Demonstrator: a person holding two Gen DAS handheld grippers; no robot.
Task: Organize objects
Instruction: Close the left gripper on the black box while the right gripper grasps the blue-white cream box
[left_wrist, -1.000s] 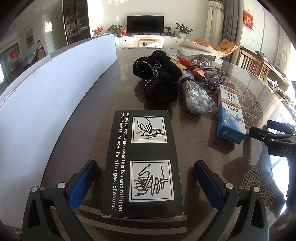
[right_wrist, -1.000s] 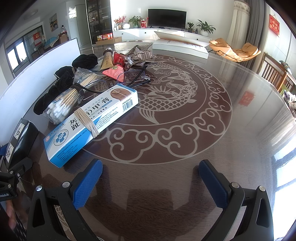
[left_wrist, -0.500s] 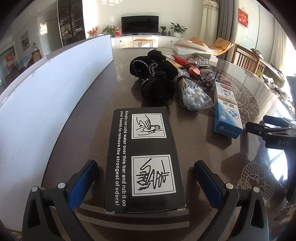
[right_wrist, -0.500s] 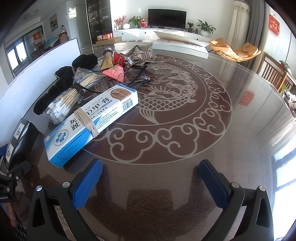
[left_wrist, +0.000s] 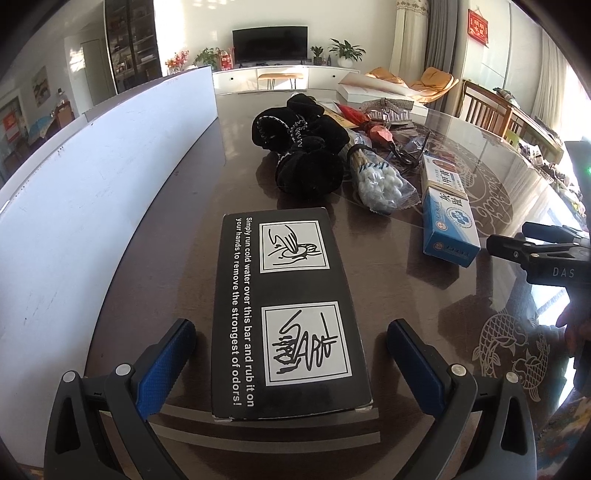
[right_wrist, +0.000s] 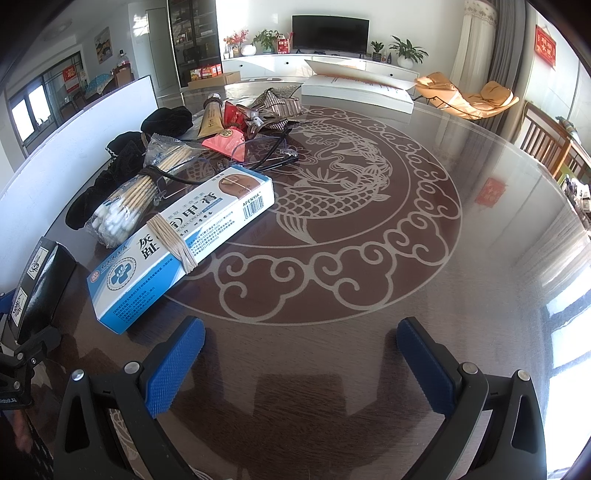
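A black box (left_wrist: 288, 310) with white print lies flat on the dark table, between the fingers of my open left gripper (left_wrist: 291, 354); the pads stand clear of its sides. It also shows at the left edge of the right wrist view (right_wrist: 40, 280). A blue-and-white cream box (right_wrist: 181, 240) bound with a rubber band lies ahead-left of my open, empty right gripper (right_wrist: 299, 350); it also shows in the left wrist view (left_wrist: 447, 214). A bag of cotton swabs (right_wrist: 136, 195), black scrunchies (left_wrist: 303, 158) and glasses (right_wrist: 266, 155) lie behind.
A white board (left_wrist: 92, 177) stands upright along the table's left side. A gold tube (right_wrist: 211, 118), red packets (right_wrist: 225, 138) and a woven pouch (right_wrist: 277, 101) lie further back. A white flat box (right_wrist: 354, 92) sits at the far end. The right gripper's body (left_wrist: 546, 254) shows at right.
The left gripper has drawn back slightly and turned a little, so the black box sits a bit further forward between the fingers. The right gripper has not moved.
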